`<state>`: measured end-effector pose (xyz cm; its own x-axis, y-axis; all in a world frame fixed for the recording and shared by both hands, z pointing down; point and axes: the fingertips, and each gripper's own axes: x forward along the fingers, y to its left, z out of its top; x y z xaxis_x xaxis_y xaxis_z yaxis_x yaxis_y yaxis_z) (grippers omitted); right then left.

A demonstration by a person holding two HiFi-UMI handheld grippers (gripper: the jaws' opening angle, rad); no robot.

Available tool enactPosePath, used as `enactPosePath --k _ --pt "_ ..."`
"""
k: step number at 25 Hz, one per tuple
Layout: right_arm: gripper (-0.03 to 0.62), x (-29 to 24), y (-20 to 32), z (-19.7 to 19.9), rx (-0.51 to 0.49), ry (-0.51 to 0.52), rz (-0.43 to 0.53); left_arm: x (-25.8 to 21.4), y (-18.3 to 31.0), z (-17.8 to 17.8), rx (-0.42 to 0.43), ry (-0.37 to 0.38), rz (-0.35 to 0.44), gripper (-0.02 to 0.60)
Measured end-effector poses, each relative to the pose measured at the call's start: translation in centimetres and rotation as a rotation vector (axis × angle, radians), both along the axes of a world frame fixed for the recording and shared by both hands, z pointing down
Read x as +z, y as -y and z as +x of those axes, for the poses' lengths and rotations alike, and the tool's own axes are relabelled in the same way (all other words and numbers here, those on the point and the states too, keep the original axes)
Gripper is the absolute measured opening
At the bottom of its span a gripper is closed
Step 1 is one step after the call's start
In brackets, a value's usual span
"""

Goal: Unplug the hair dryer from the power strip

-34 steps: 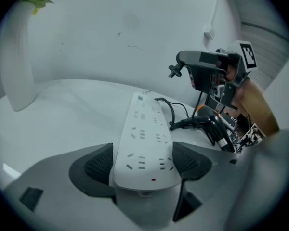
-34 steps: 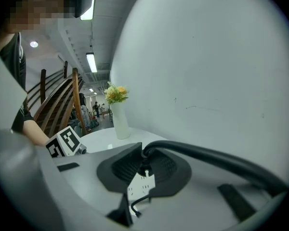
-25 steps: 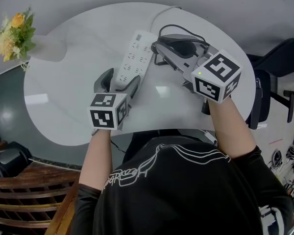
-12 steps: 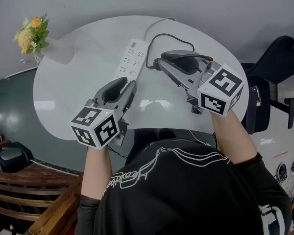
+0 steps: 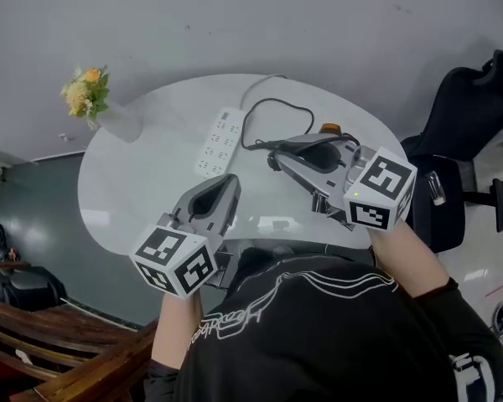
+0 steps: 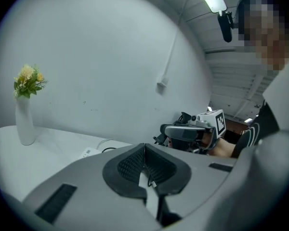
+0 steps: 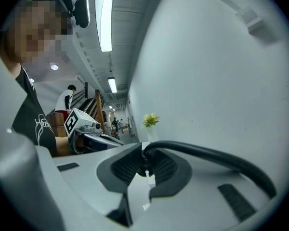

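The white power strip [image 5: 220,141] lies on the round white table [image 5: 138,187], its sockets bare. My right gripper [image 5: 272,159] hangs above the table, shut on the black plug [image 7: 143,163] at the end of the hair dryer's cord [image 5: 256,115], which loops back behind the gripper. An orange tip [image 5: 329,128] shows past that gripper; the dryer itself is hidden. My left gripper [image 5: 227,182] is raised over the table's near edge. Its jaws have just been closing and now stand shut [image 6: 144,150] with nothing between them.
A white vase [image 5: 121,124] with yellow flowers [image 5: 86,90] stands at the table's far left. A black office chair [image 5: 461,124] is to the right of the table. A wooden bench [image 5: 33,342] sits at the lower left. The strip's white cable [image 5: 256,84] runs off the far edge.
Both grippers rose and drew back toward the person. The left one let go of the power strip and shut. The right one came away from the strip with the plug in it.
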<state>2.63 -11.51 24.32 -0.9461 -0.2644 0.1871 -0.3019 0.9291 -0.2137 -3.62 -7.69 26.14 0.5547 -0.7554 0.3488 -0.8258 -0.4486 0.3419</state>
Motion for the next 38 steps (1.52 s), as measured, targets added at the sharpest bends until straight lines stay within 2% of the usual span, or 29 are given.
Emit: enactPosePath --k 5,11,16,21,25,38 --pt "0.037 -1.4 -1.6 1.8 -0.025 0.037 -0.011 -2.9 -1.2 1.1 0.013 -0.017 0.087 0.003" --pt "0.037 -2.6 -3.8 2.9 -0.038 0.091 -0.042 -5.3 -2.8 2.0 0.028 -0.008 0.138 0.003" --pt "0.037 -2.7 -5.6 2.9 -0.021 0.116 -0.068 -5.5 -4.4 1.8 0.034 -0.017 0.148 0.003" --pt "0.037 -3.5 -8.3 2.2 0.019 0.139 -0.072 -5.8 -6.9 0.8 0.044 -0.043 0.123 0.003" --pt "0.037 -3.9 -10.2 2.0 0.059 0.152 -0.085 -6.3 -8.9 0.0 0.057 -0.03 0.13 0.003" --pt "0.037 -3.1 -13.0 0.4 0.108 0.113 -0.097 -5.5 -11.3 -2.0 0.091 -0.06 0.125 0.003"
